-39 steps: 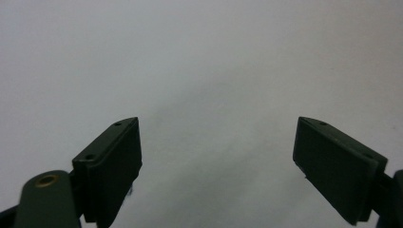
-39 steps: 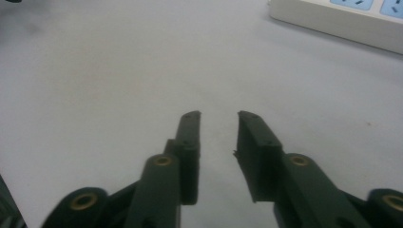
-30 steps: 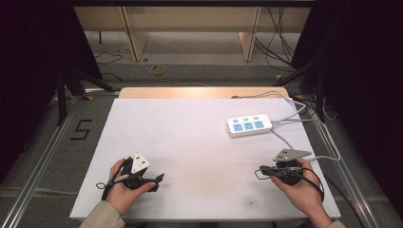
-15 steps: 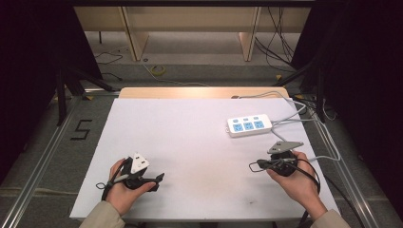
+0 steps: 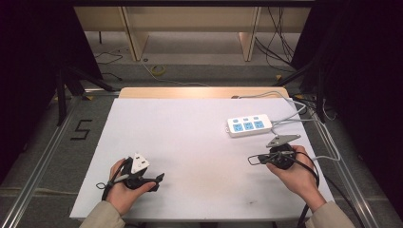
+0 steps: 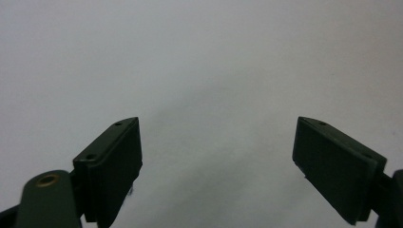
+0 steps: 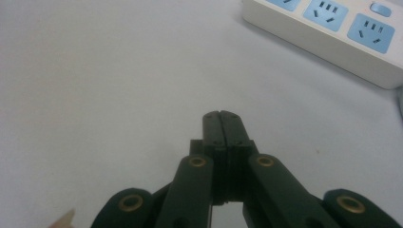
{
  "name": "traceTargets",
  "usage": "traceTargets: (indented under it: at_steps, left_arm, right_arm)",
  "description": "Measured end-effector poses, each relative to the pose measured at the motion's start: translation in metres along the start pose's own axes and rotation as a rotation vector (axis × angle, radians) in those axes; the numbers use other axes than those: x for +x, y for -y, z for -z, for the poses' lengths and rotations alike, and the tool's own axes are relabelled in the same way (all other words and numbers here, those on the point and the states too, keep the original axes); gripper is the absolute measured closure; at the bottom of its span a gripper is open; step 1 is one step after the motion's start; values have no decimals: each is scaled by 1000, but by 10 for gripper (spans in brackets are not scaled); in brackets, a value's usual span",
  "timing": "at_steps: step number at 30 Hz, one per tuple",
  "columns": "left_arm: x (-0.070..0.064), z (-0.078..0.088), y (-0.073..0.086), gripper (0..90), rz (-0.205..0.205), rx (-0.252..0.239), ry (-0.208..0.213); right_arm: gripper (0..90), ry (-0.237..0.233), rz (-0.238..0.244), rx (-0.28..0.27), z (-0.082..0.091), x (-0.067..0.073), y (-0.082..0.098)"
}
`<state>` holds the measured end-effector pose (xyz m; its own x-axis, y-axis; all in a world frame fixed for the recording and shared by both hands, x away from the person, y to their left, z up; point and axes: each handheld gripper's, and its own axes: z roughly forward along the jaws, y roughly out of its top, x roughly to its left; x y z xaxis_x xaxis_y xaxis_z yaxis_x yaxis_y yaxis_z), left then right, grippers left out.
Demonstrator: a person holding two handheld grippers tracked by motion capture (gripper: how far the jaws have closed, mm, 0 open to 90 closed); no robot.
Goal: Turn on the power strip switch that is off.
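From the high view, the power strip [image 5: 249, 126] lies in the upper right of the white table [image 5: 190, 142], its long axis running nearly left to right across the frame, tilted slightly, with its grey cord leaving the right end. The right gripper [image 5: 254, 159] sits just below it in the lower right, tips pointing toward frame left; the strip lies up and slightly left of those tips, near but apart. The left gripper [image 5: 159, 178] rests in the lower left, well apart from the strip, so the right hand is plainly the nearer one for any reach. Around the table are a dark floor, loose cables and a pale wooden shelf frame at the top.

In the left gripper view, the jaws stand wide apart over bare white tabletop, with nothing between them.

In the right gripper view, the jaws are pressed together, holding nothing. The power strip [image 7: 328, 28] crosses the upper right corner, blue sockets facing up, ahead and to the right of the closed tips.
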<state>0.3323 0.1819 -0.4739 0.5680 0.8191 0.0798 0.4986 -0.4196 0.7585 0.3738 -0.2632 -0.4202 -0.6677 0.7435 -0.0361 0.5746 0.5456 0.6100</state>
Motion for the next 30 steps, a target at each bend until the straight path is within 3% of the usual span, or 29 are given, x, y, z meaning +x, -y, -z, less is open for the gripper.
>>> traceTargets:
  at_steps: [16,30]
  left_arm:
    - [0,-1,0,165,-5,6,0]
    - [-1,0,0,165,-9,10,0]
  right_arm:
    - [900,20,-13,51,-1,-10,-15]
    - [900,31,-13,62,-3,-14,-26]
